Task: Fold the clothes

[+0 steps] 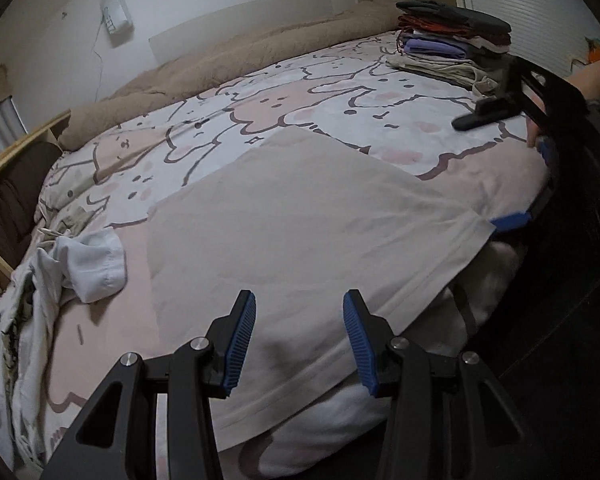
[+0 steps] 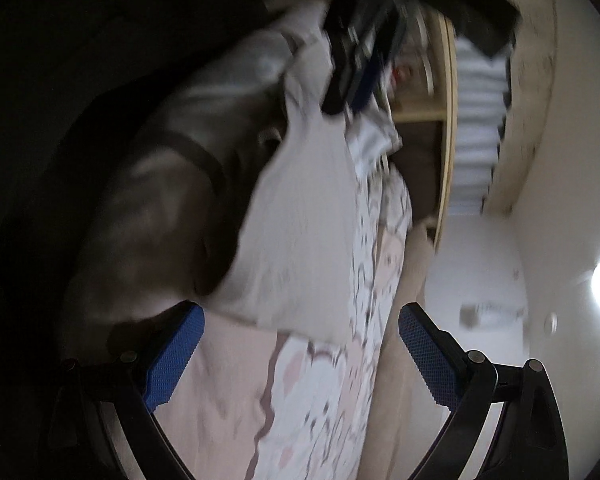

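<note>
A beige garment [image 1: 300, 216] lies flat on the bed's cartoon-print cover [image 1: 260, 104], its near edge hanging over the bed's edge. My left gripper [image 1: 299, 332] is open, its blue pads hovering just above the garment's near part, holding nothing. My right gripper [image 2: 300, 356] is open and empty, turned on its side at the garment's right corner [image 2: 300, 240]; the view is blurred. From the left wrist view, one blue pad of the right gripper [image 1: 510, 222] shows at that corner.
A stack of folded clothes [image 1: 448, 40] sits at the far right of the bed. A crumpled white garment [image 1: 72, 272] lies at the left. A brown blanket [image 1: 220, 64] runs along the far side. Wooden shelves [image 1: 4, 184] stand left.
</note>
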`<action>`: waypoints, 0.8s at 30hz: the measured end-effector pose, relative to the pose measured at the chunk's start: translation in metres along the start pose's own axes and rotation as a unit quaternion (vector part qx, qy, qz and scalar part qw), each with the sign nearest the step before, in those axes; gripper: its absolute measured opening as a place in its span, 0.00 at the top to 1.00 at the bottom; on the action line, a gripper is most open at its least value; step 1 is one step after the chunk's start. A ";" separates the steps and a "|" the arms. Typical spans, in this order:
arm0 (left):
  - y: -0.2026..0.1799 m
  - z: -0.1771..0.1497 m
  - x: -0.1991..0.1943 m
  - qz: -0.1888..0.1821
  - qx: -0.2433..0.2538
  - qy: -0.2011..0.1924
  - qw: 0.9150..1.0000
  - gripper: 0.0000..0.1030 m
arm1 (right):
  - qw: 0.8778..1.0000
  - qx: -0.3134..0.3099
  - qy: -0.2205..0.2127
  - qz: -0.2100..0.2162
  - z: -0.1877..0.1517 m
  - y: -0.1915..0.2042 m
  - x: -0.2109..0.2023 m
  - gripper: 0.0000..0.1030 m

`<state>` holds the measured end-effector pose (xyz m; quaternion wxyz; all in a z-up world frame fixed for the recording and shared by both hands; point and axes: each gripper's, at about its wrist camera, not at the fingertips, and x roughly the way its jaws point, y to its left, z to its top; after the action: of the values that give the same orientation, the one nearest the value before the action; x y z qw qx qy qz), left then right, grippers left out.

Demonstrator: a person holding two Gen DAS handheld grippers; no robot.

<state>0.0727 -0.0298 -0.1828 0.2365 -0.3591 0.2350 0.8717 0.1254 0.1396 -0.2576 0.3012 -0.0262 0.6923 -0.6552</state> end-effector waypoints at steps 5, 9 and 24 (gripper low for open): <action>-0.009 -0.003 0.023 0.010 0.016 0.042 0.999 0.56 | 0.998 -0.024 -0.052 -0.015 0.012 0.005 0.002 0.05; -0.010 -0.005 0.030 0.018 0.012 0.055 0.998 0.47 | 0.996 -0.021 -0.077 -0.027 0.024 0.001 0.009 0.05; -0.018 -0.024 -0.031 0.054 0.133 -0.047 0.989 0.35 | 0.982 0.109 -0.028 0.153 0.023 -0.061 0.037 0.87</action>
<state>0.1151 -0.0377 -0.1793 0.2451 -0.2694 0.3564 0.8604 0.0832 0.0947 -0.2144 0.4181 0.0943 0.6037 -0.6723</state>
